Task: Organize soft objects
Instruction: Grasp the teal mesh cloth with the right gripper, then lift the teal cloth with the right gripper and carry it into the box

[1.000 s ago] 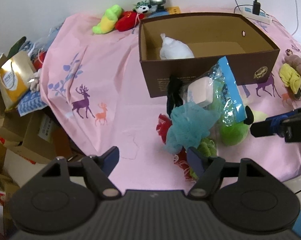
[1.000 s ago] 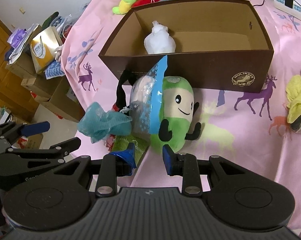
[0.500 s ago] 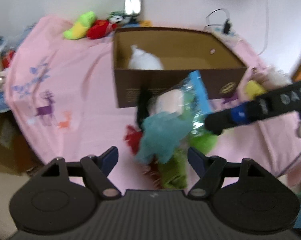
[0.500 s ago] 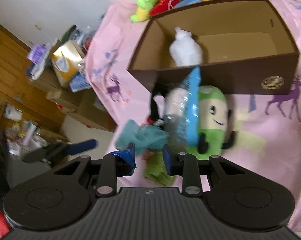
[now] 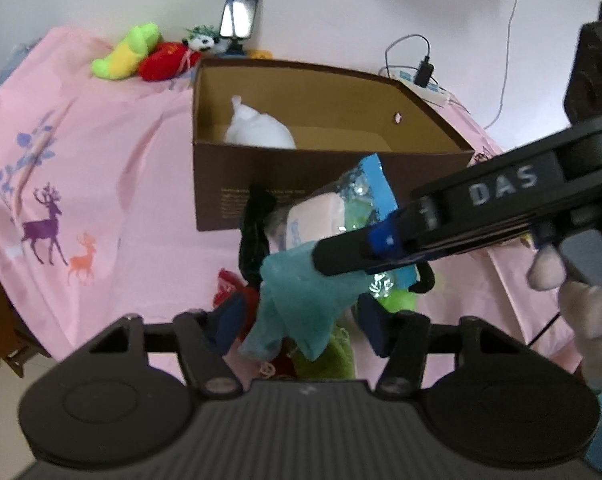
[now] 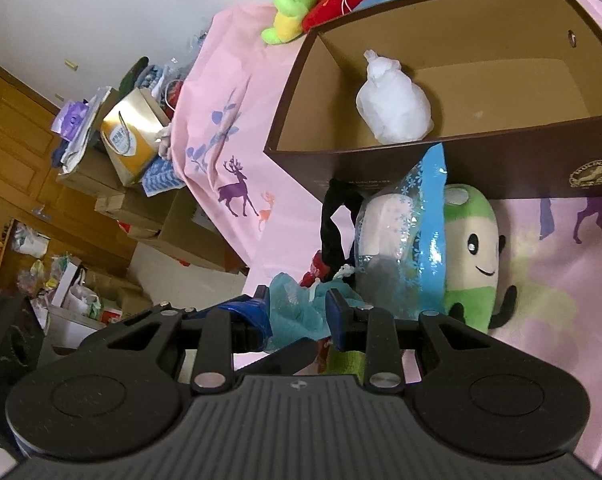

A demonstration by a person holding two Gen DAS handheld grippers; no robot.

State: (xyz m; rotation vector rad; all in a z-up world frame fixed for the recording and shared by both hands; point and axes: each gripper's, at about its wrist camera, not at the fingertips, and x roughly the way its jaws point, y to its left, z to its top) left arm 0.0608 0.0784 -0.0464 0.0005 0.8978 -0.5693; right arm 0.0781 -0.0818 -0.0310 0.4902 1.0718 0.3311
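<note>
Left fingers [image 5: 367, 320] closing around teal mesh pouf [image 5: 301, 300]; right fingers [image 6: 337, 320] clamp it.

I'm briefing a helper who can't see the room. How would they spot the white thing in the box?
Find the open brown cardboard box on the pink deer-print cloth. Inside it, near the left end, sits a white knotted bag, the only item in the box.

Box [image 6: 453, 168] on the cloth-covered desk [image 6: 237, 120], one tied bag [image 6: 393, 108] inside at its left end; plush toys [image 5: 149, 56] behind its left corner; heap of mesh puff [image 5: 301, 300], packet [image 6: 417, 240] and plush [image 6: 473, 256] directly before its front wall
</note>
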